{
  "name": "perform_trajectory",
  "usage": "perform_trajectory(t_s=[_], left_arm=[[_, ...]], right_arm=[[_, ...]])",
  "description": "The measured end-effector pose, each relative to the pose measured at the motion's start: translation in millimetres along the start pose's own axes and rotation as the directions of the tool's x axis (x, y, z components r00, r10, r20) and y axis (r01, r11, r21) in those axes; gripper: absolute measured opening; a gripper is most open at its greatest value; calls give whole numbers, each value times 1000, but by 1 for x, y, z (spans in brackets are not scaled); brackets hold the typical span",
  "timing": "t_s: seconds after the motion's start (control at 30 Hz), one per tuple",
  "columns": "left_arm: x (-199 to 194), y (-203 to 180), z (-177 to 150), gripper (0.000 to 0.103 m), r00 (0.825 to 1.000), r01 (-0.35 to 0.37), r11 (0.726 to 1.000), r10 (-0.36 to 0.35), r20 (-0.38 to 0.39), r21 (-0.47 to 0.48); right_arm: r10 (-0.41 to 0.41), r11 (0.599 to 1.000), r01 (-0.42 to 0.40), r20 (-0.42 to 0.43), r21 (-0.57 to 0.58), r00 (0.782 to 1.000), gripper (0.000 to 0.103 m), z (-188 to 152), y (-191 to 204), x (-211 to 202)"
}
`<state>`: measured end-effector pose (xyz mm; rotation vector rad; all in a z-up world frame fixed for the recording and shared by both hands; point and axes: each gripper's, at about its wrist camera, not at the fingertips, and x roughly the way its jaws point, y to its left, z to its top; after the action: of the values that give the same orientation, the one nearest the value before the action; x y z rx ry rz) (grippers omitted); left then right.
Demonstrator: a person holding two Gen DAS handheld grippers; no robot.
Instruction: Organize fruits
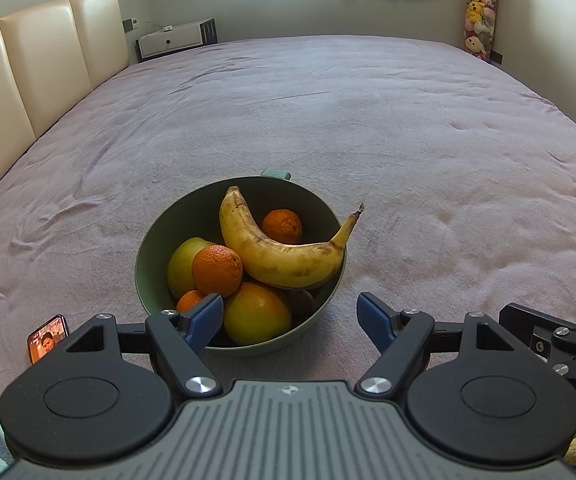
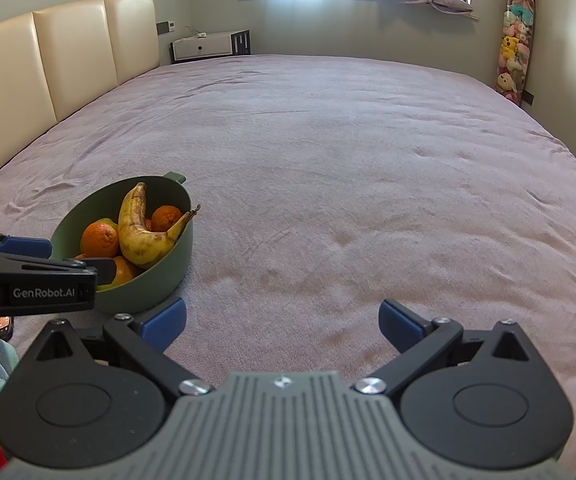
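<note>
A green bowl (image 1: pixel 144 256) sits on a pink bedspread (image 1: pixel 367 120), and every fruit lies inside it. A banana (image 1: pixel 280 256) curves across the top, its stem poking past the bowl's right rim. Behind the banana is one orange (image 1: pixel 282 226); at the bowl's left sits another orange (image 1: pixel 216 271), leaning on a yellow-green apple (image 1: pixel 182 264). Toward the near wall lie a big yellow-orange citrus (image 1: pixel 256 314) and a small orange (image 1: pixel 190 301), partly hidden by a blue pad.

The left gripper (image 1: pixel 289 322) hovers just short of the bowl, spread wide and holding nothing; its left pad overlaps the near rim in the left view, though contact cannot be told. This view alone shows a phone (image 1: pixel 47 338) with a lit screen lying left of the bowl, and a dark fruit tucked under the banana.

The right gripper (image 2: pixel 284 322) hangs over bare bedspread to the right of the bowl (image 2: pixel 168 264), fingers wide apart and empty. Its view shows the bowl from the side, with a small handle (image 2: pixel 176 178) on the far rim, the banana (image 2: pixel 136 232) upright against the wall, and the left gripper's black arm crossing in front of the bowl. The phone is barely visible there.

A cream headboard (image 2: pixel 68 52) stands well left of the bowl.
</note>
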<state>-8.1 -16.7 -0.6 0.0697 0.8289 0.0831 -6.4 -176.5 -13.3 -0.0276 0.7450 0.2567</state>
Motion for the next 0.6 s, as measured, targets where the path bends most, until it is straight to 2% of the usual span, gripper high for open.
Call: perform_trajectory(t_s=[0.6], left_arm=[[-2,-1,2,89,1000,2,1000,-2,1,-3]], right_arm=[[3,1000,-3,-8,10,1000,99,-1,-1,1]])
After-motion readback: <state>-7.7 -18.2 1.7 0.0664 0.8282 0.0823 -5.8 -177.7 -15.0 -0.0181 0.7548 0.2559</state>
